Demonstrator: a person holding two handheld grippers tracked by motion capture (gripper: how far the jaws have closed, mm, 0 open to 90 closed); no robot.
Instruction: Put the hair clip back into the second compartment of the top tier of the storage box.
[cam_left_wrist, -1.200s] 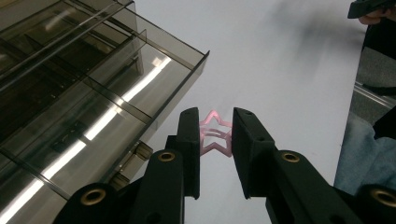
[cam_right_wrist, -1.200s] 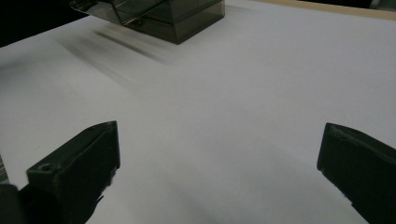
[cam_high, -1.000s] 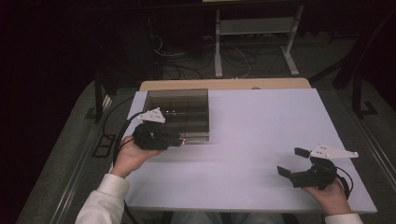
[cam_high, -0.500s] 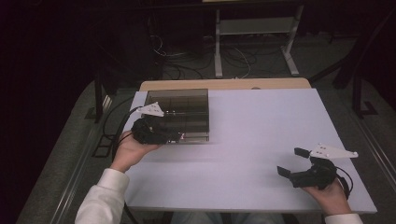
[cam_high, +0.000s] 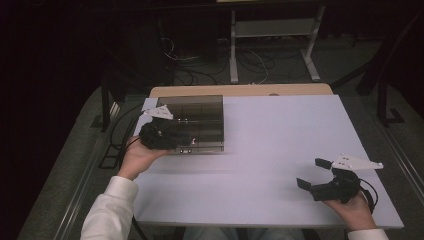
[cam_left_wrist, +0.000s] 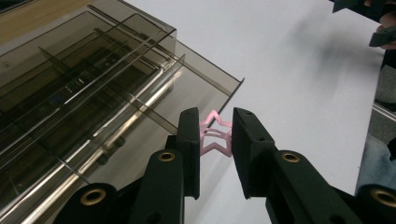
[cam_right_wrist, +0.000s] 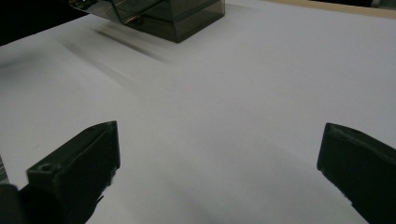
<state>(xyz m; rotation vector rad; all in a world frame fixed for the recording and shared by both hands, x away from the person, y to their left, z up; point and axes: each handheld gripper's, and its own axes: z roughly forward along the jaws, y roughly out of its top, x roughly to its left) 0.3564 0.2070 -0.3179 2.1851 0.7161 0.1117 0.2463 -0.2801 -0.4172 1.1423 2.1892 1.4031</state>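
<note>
A smoky transparent compartment box (cam_high: 205, 148) stands at the table's far left, and its divider walls (cam_left_wrist: 93, 70) show in the left gripper view. My left gripper (cam_high: 186, 141) reaches over the box's near left corner, shut on a small pink star-shaped clip (cam_left_wrist: 215, 137) that sits between its jaws (cam_left_wrist: 215, 115). The clip hangs just past the box's open front lip. My right gripper (cam_high: 312, 172) rests low at the table's near right, jaws wide open (cam_right_wrist: 219, 140) with nothing between them. The box's corner (cam_right_wrist: 177, 18) lies far ahead of it.
A white sheet (cam_high: 280, 145) covers the tabletop, with a wooden strip (cam_high: 240, 90) along the far edge. The table's near edge runs just behind both hands. Dark floor, cables and a desk frame (cam_high: 270, 50) lie beyond the table.
My left gripper has drifted slightly left and farther away along the box's near left corner, still holding the pink clip. The right gripper has not moved.
</note>
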